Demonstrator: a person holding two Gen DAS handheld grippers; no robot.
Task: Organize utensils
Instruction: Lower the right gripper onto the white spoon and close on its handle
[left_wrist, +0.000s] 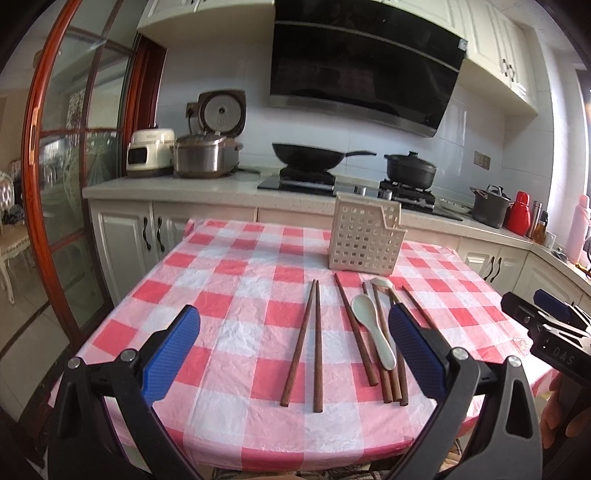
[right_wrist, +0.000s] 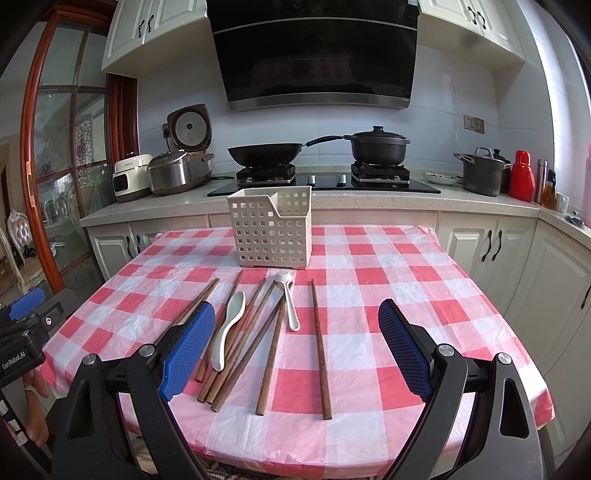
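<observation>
Both grippers, left gripper (left_wrist: 294, 347) and right gripper (right_wrist: 296, 345), hang wide open and empty above the chopsticks (right_wrist: 320, 350) and spoons (right_wrist: 229, 325), touching nothing.

Hidden in part behind the left gripper (left_wrist: 294, 354): the lower ends of the rightmost chopsticks (left_wrist: 397, 369). Same in the right wrist view, leftmost chopsticks (right_wrist: 192, 310) covered by a blue finger (right_wrist: 188, 349). Cut off by the bottom edge: the desk (right_wrist: 295, 443) front. Hood lettering (right_wrist: 316, 37) too small to read
</observation>
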